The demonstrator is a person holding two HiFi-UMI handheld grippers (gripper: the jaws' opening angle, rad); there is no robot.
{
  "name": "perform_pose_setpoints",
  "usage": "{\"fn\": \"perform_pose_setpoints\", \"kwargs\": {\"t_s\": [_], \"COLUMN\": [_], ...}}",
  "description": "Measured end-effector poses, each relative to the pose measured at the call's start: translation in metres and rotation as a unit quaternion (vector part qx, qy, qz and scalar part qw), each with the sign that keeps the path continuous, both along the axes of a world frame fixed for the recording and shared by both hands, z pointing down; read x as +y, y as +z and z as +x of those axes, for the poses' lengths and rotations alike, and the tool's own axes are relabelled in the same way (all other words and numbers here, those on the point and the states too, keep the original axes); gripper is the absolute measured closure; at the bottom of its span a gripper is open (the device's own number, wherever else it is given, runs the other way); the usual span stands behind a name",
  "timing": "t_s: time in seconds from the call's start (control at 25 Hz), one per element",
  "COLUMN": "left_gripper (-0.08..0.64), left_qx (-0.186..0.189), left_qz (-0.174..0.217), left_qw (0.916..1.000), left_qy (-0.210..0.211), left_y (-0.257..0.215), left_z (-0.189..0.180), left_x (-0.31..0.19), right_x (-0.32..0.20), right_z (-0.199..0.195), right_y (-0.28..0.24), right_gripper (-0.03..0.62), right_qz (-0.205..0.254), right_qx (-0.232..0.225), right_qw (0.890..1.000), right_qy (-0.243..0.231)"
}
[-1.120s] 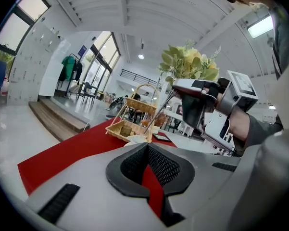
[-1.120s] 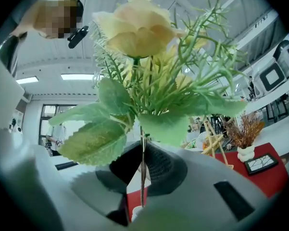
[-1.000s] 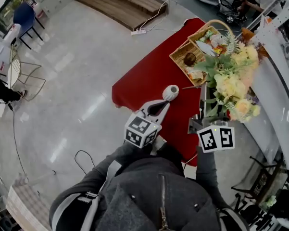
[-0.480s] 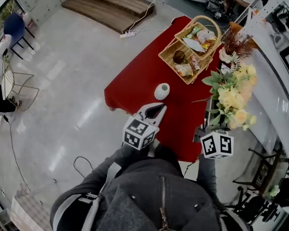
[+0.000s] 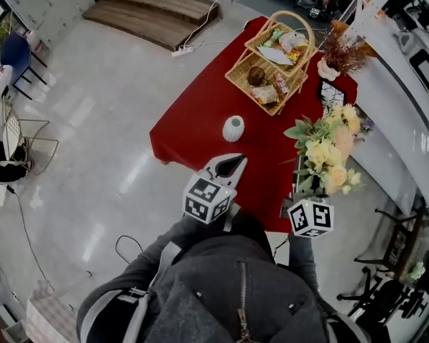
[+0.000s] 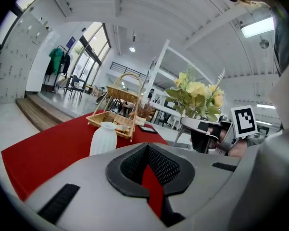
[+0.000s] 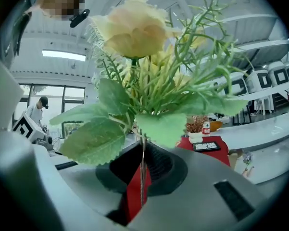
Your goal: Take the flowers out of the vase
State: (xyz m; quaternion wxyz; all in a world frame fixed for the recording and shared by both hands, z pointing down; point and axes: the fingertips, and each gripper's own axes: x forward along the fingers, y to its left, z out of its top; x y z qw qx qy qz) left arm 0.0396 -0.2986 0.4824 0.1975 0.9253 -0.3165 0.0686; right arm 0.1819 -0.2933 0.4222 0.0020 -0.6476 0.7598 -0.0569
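Head view steeply down, gripper views level, all sharing flowers (image 5: 325,152)

Vase (image 5: 233,128) on table (image 5: 193,113), basket (image 5: 270,66) behind, flowers (image 5: 325,152) right

- A large showroom-like hall is indicated by the polished grey floor (image 5: 107,120) around the red-clothed table (image 5: 200,109).
- A wooden stepped platform (image 5: 157,9) is seen beyond the table, a white counter (image 5: 389,127) beside it.
- A high beamed ceiling (image 6: 134,8) is shown above it.
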Motion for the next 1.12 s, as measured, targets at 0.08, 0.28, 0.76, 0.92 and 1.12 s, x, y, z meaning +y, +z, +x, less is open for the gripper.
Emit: {"fn": "perform_pose_setpoints", "kwargs": {"t_s": [0.08,0.28,0.76,0.92,1.12], "left_gripper": [0.552,0.552,0.552,0.552,0.552], "left_qx": [-0.002,-0.005,-0.003,-0.002,-0.003], "left_qz": [0.000,0.001,0.003,0.004,0.004], "left_qw": [1.0000,0.9999,0.9995,0.9996,0.9997], "left_qy": [0.003,0.012,0.032,0.027,0.025], "left_y": [0.001,-0.001,0.001,0.002,0.002], "left_z": [0.003,0.017,0.029,0.027,0.029], "left_x": [0.000,0.005,0.003,0.002,0.002], "right_x": [0.002,0.007,0.009,0.008,0.008], "right_z": [0.001,0.008,0.008,0.007,0.007], "right_y": [0.003,0.002,0.000,0.000,0.000], "right_gripper": [0.565,0.565,0.565,0.565,0.565], "right_qz": [-0.003,-0.006,-0.012,-0.010,-0.010], "right_qx": [-0.004,-0.012,-0.020,-0.020,-0.024], "right_qw": [1.000,1.000,1.000,1.000,1.000], "right_qy": [-0.001,0.000,0.004,0.002,-0.002]}}
